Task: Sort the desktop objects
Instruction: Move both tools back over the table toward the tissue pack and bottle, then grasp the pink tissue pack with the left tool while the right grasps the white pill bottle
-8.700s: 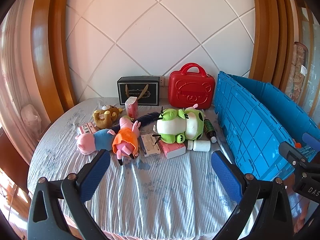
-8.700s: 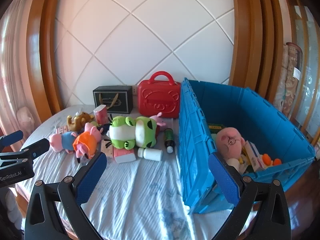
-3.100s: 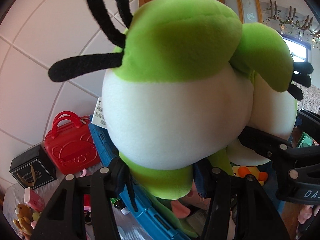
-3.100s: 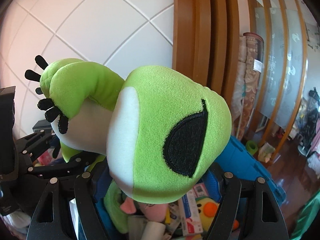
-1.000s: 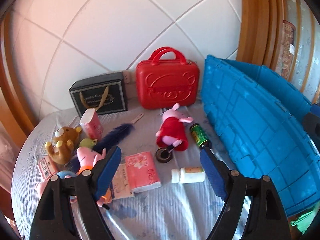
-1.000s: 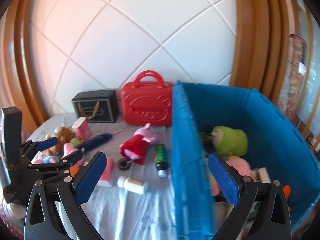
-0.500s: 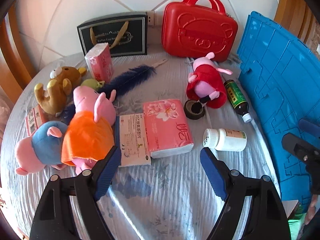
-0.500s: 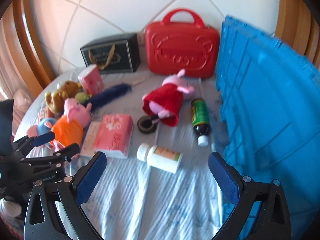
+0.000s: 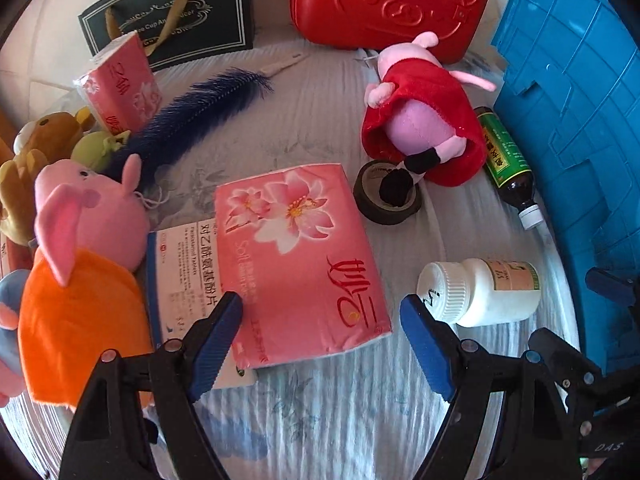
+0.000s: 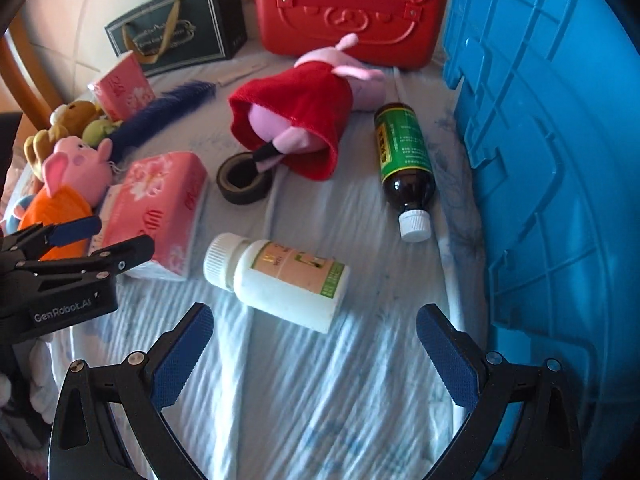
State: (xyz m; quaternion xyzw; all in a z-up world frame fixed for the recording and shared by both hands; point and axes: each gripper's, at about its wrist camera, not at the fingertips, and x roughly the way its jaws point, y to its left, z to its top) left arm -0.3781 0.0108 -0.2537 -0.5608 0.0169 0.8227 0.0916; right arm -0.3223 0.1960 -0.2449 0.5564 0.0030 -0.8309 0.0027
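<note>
My left gripper (image 9: 320, 344) is open and empty, low over the near end of a pink tissue pack (image 9: 296, 256) that lies flat on the striped cloth. My right gripper (image 10: 312, 356) is open and empty, just short of a white pill bottle (image 10: 280, 276) lying on its side; the bottle also shows in the left wrist view (image 9: 480, 292). A dark bottle with a green label (image 10: 404, 160) lies by the wall of the blue crate (image 10: 560, 160). A pig plush in a red dress (image 10: 304, 120) lies with its feet in a black tape roll (image 10: 244, 180).
A red case (image 9: 388, 0) and a black gift box (image 9: 168, 20) stand at the back. A pig plush in orange (image 9: 80, 280), a brown bear (image 9: 24, 160), a blue feather (image 9: 192, 120), a second tissue pack (image 9: 120, 84) and a white medicine box (image 9: 184, 272) lie at the left.
Both grippers have moved down and forward toward the table: the left closer to the pink tissue pack, the right closer to the white pill bottle. The objects have not moved.
</note>
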